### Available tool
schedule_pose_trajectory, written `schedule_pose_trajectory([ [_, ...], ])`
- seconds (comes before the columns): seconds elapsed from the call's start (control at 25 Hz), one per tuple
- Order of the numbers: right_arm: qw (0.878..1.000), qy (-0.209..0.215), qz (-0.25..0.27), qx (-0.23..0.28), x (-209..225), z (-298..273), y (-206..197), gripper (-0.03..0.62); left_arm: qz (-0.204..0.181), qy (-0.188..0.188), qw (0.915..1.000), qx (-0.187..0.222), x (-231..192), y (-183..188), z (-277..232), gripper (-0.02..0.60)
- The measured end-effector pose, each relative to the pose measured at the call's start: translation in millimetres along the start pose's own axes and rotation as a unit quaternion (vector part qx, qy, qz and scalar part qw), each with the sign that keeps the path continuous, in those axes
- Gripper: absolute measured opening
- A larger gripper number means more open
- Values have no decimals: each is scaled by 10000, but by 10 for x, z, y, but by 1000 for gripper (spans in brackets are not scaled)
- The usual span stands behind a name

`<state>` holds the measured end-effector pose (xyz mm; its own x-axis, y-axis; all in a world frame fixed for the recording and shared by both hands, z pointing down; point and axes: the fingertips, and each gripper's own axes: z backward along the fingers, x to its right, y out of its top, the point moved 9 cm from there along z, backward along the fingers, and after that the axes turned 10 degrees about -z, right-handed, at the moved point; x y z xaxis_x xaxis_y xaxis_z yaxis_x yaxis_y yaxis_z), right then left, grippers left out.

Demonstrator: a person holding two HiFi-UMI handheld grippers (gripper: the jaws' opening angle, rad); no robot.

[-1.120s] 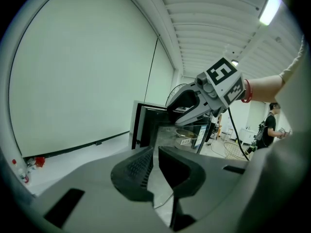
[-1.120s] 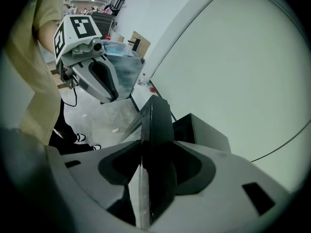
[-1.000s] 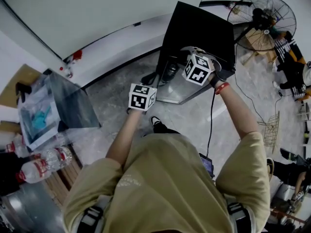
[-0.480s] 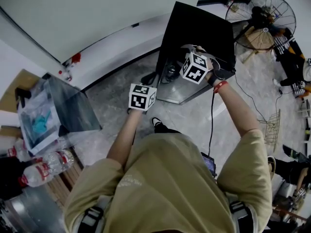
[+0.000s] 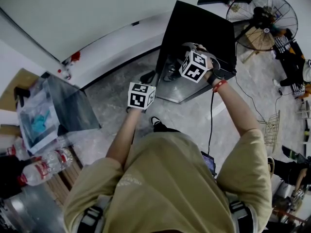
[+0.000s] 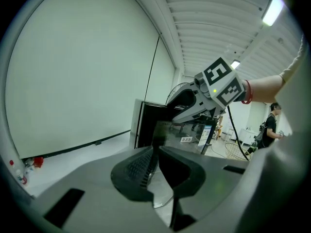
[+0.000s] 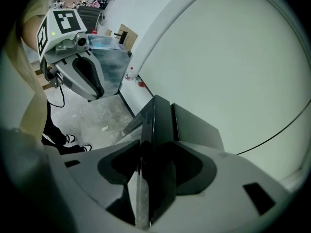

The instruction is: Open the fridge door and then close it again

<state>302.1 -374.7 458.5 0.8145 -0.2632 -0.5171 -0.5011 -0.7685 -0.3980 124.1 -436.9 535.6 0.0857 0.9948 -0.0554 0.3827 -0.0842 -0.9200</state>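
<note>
A small black fridge stands on the floor against the wall, and its glass door is swung open towards me. My right gripper is at the door's free edge. In the right gripper view the door edge runs between the jaws of that gripper, with both pads against it. My left gripper hangs in the air to the left of the door, shut and holding nothing. The left gripper view shows its jaws closed together, with the fridge and the right gripper beyond.
A glass-topped case stands at the left with water bottles below it. A floor fan is at the back right, next to a seated person. A cable hangs from my right arm.
My right gripper has shifted slightly to the left along with the door edge. The left gripper has stayed where it was.
</note>
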Motion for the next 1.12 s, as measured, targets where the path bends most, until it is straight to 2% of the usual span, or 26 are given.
schedule_pose_trajectory([
  [0.36, 9987, -107, -163, 471, -15, 49, -79, 230, -112, 69, 9999, 66, -1, 154, -11, 49],
  [0.44, 9968, -273, -317, 682, -50, 99, -107, 230, -168, 101, 9998, 79, -5, 203, 26, 48],
  [0.56, 9901, -430, -746, 1105, -107, 229, -120, 193, -222, 191, 9994, 184, -33, 289, 104, 49],
  [0.76, 9680, -297, -1786, 1739, -249, 456, -141, 167, -214, 482, 9980, 351, -113, 374, 321, 49],
  [0.92, 9403, -112, -2622, 2168, -390, 556, -122, 145, -127, 841, 9952, 480, -226, 377, 573, 49],
  [1.12, 9116, 29, -3186, 2598, -558, 637, 36, 120, 26, 1369, 9886, 627, -371, 337, 951, 48],
])
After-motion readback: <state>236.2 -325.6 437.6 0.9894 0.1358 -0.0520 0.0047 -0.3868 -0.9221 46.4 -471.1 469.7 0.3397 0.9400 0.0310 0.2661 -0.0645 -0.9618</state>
